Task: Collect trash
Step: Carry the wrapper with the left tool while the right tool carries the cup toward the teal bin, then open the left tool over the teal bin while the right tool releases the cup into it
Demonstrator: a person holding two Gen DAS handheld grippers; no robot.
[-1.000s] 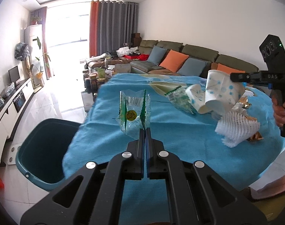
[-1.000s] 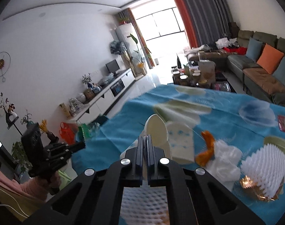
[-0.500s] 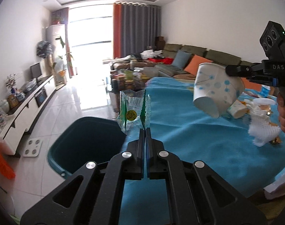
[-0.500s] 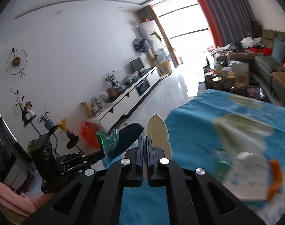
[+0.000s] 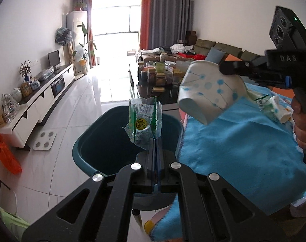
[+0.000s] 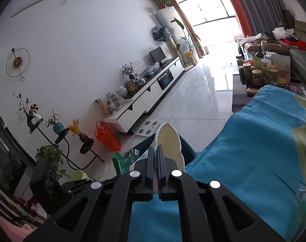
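Both tongs carry light trash toward the bin beside the tabletop.

The left tongs point(image 5: 155, 141) are clenched on the lower edge of a clear plastic wrapper point(image 5: 143, 126), which hangs right over the dark green bin point(image 5: 86, 153); the film looks thin, crinkly and nearly weightless, so a pinch at any edge should serve, though it may cling or flutter on release. The right tongs point(image 6: 155, 151) are clamped on the rim of a white paper cup point(image 5: 208, 92) with blue dots, tilted above the blue tabletop point(image 5: 243, 141) edge, near the bin. The cup appears light and easily crushed; the rim is probably the stiffest hold.
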